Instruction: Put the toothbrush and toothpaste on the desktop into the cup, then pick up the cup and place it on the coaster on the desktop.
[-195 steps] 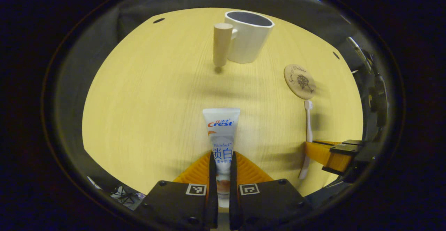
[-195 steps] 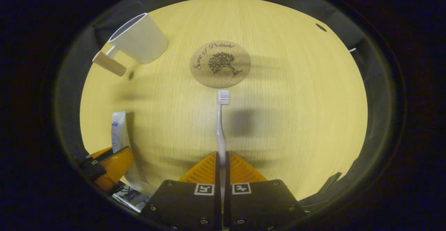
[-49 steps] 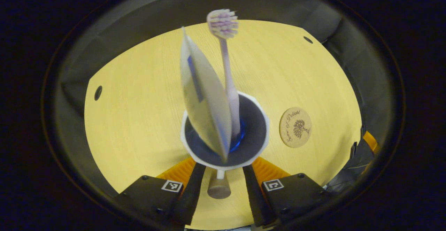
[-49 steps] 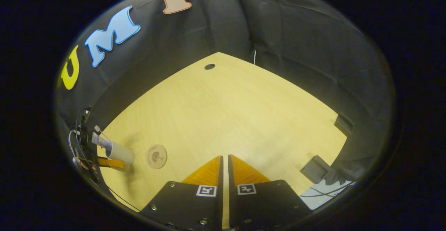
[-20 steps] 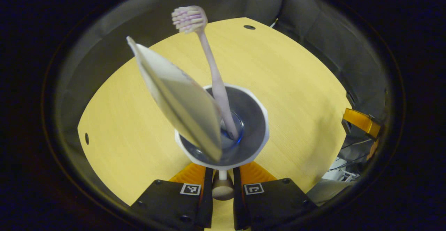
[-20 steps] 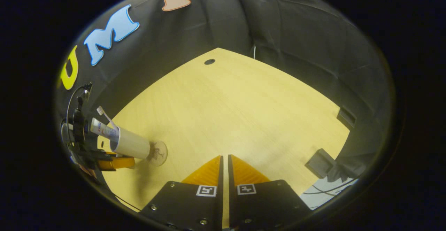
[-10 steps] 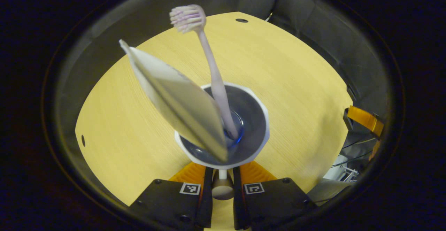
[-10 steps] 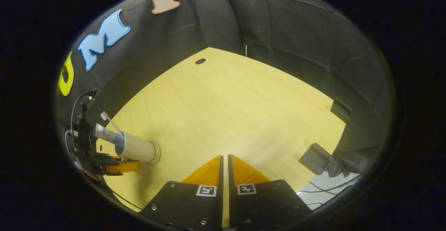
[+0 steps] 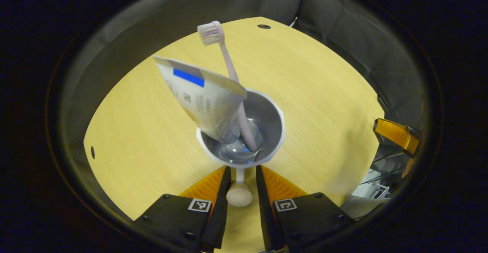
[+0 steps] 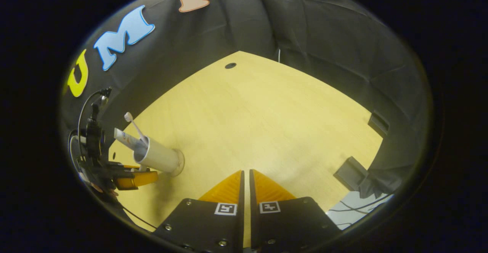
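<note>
White, rigid cup stands on the coaster, top-heavy with leaning toothpaste and toothbrush; the left gripper straddles its wooden handle, slightly open. Right gripper closed, empty.

You've got a pale wood-grain table, also seen in the left gripper view. Cable hole sits near its far corner; the left gripper view shows one hole at the far edge and another at the left edge. Black cloth wall wraps the table. Thin white wire hangs at the wall just behind the far corner. Dark block sits at the right edge, a second dark block farther along it. Loose cables lie off the table, lower right.
</note>
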Available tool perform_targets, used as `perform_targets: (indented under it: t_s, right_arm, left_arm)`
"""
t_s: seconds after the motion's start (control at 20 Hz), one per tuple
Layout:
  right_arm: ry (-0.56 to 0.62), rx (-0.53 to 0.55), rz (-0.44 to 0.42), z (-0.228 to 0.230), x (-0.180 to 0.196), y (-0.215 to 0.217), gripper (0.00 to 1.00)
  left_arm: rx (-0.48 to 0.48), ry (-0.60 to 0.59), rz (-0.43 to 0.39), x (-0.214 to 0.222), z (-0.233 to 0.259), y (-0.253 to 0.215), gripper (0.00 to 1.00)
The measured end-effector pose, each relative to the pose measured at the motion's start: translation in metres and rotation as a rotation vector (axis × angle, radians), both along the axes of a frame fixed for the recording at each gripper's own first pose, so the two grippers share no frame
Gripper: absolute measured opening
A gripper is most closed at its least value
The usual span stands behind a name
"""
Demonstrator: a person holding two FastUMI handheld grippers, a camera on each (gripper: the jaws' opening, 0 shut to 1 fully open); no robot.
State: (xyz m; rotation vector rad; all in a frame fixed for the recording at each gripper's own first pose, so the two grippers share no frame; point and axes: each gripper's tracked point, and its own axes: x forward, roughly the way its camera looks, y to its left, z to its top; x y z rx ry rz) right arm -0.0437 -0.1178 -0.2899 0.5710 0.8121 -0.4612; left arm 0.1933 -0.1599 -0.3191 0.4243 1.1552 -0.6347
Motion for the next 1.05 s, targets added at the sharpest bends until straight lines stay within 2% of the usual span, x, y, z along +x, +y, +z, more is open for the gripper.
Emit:
perform_targets:
  t_s: [0.1,0.25,0.5,0.75,0.85,0.9,0.95,1.05]
  right_arm:
    - [-0.017,-0.024,0.045,0.012,0.007,0.007,0.07]
    - [-0.099,-0.088,0.149,0.046,0.029,0.024,0.07]
    - [-0.239,-0.182,0.367,0.1,0.063,0.069,0.07]
    - [-0.363,-0.293,0.58,0.148,0.073,0.114,0.07]
    - [-0.421,-0.318,0.628,0.167,0.071,0.128,0.07]
    - [-0.45,-0.327,0.639,0.175,0.071,0.133,0.07]
    - [-0.476,-0.332,0.64,0.184,0.073,0.135,0.07]
    - [-0.516,-0.337,0.622,0.198,0.076,0.135,0.07]
  left_arm:
    - [-0.028,-0.025,0.026,-0.007,0.01,0.006,0.46]
    - [-0.099,-0.127,0.094,-0.017,0.044,0.016,0.43]
    - [-0.257,-0.404,0.285,-0.02,0.125,0.046,0.43]
    - [-0.295,-0.638,0.464,-0.032,0.204,0.08,0.46]
    - [-0.31,-0.715,0.53,-0.042,0.235,0.097,0.47]
    - [-0.319,-0.748,0.555,-0.053,0.252,0.105,0.43]
    - [-0.322,-0.782,0.577,-0.06,0.265,0.113,0.47]
    - [-0.316,-0.874,0.611,-0.066,0.293,0.127,0.43]
